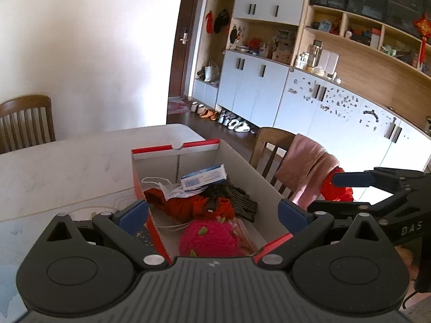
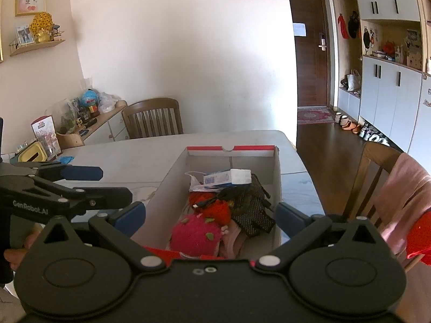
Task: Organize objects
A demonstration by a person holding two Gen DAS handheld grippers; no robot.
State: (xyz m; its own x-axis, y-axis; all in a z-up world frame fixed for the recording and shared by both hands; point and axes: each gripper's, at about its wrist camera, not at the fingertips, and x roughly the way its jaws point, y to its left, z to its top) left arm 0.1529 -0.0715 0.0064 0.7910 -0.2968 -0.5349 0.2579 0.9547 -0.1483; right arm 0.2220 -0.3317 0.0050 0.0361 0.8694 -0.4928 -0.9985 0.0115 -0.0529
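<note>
Left gripper (image 1: 212,211) is hovering wide open, holding nothing, its blue pads straddling the red-and-white box (image 1: 243,161) at lower centre of the left wrist view. Inside the box are lying a pink plush toy (image 1: 208,238), an orange knit (image 1: 194,206), dark mesh fabric (image 1: 243,197) and a blue-white packet (image 1: 203,177). Right gripper (image 2: 210,215) is likewise standing wide open and empty over the box at lower centre of its view.

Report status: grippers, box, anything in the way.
Left gripper and right gripper open, empty. Box on table, holding clothes. Nothing in the way.
</note>
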